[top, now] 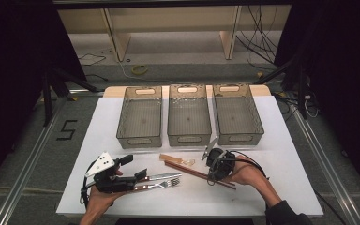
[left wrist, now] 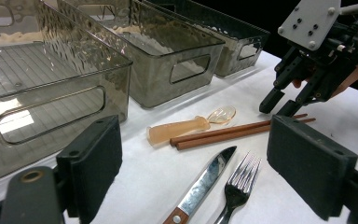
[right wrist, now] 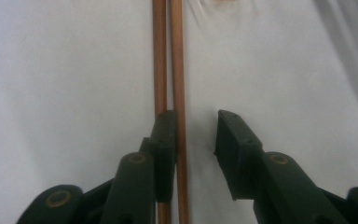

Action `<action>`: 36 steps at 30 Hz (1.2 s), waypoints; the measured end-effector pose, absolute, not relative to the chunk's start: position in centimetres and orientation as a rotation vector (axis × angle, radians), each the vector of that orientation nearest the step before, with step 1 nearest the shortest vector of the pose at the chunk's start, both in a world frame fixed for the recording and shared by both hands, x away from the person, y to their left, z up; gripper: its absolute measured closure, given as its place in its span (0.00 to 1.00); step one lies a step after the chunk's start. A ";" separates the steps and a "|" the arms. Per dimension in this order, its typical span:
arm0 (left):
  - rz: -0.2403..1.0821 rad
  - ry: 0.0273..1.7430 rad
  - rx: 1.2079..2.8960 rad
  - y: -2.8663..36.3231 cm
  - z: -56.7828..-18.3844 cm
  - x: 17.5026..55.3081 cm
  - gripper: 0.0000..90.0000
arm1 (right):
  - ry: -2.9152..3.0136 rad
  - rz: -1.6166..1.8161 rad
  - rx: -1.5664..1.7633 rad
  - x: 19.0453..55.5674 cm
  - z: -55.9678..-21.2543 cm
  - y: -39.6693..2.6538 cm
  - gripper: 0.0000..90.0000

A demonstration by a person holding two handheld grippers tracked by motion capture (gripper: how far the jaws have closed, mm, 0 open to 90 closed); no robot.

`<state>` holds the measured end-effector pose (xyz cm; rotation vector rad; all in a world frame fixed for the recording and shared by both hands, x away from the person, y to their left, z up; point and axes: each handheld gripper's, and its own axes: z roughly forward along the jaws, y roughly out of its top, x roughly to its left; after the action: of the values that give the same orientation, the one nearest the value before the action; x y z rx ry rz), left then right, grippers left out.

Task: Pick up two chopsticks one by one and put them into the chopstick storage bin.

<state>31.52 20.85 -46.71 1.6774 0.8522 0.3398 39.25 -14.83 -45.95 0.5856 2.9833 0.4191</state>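
Note:
A pair of brown chopsticks point(top: 192, 171) point(left wrist: 233, 133) point(right wrist: 168, 56) lies on the white table. My right gripper point(top: 210, 176) point(left wrist: 279, 103) point(right wrist: 193, 135) points down over their near end, open. Its left pad sits against the sticks, while the right pad stands off with a gap. A translucent amber spoon point(top: 176, 160) point(left wrist: 186, 128) lies just beyond the chopsticks. A wooden-handled knife point(top: 157, 177) point(left wrist: 205, 182) and a fork point(top: 168, 183) point(left wrist: 240, 179) lie side by side. My left gripper point(top: 133, 167) point(left wrist: 200, 158) is held open just short of them, with nothing between its pads.
Three smoky plastic bins point(top: 139, 139) point(top: 189, 139) point(top: 239, 138) stand in a row at the back of the table, all without contents. The table's front edge point(top: 187, 215) runs close behind both hands.

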 end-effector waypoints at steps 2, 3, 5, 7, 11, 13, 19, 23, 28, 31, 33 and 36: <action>0.340 0.852 1.678 20.9 -46.7 31.5 0.19 | 2.988 0.379 0.571 39.3 -46.0 -14.7 0.80; 0.340 0.852 1.678 20.9 -46.7 31.5 0.19 | 2.988 0.379 0.571 39.3 -46.0 -14.7 0.80; 0.340 0.852 1.678 20.9 -46.7 31.5 0.19 | 2.993 0.360 0.572 39.3 -46.0 -14.6 0.83; 0.341 0.850 1.680 20.9 -46.7 31.5 0.19 | 2.996 0.332 0.569 39.3 -45.9 -14.3 0.87; 0.340 0.852 1.679 20.9 -46.7 31.5 0.19 | 3.015 0.312 0.569 39.3 -45.9 -14.1 0.91; 0.339 0.853 1.679 20.9 -46.7 31.5 0.19 | 3.020 0.303 0.562 39.4 -45.9 -14.1 0.92; 0.338 0.853 1.679 20.9 -46.7 31.6 0.19 | 3.031 0.264 0.521 39.5 -45.9 -13.7 0.94; 0.339 0.853 1.677 20.9 -46.7 31.6 0.19 | 3.037 0.253 0.503 39.5 -45.8 -13.7 0.94; 0.339 0.852 1.680 20.9 -46.7 31.6 0.19 | 3.033 0.236 0.476 39.5 -45.8 -13.5 0.95; 0.340 0.853 1.681 20.9 -46.7 31.6 0.19 | 3.030 0.236 0.470 39.4 -45.8 -13.5 0.95; 0.340 0.853 1.681 20.9 -46.7 31.6 0.19 | 3.032 0.250 0.471 39.4 -45.7 -13.5 0.95; 0.339 0.853 1.681 20.9 -46.7 31.6 0.19 | 3.037 0.267 0.466 39.3 -45.6 -13.5 0.95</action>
<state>31.59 20.93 -46.68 1.6814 0.8532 0.3394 39.32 -13.50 -45.61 0.4663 3.0372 0.2673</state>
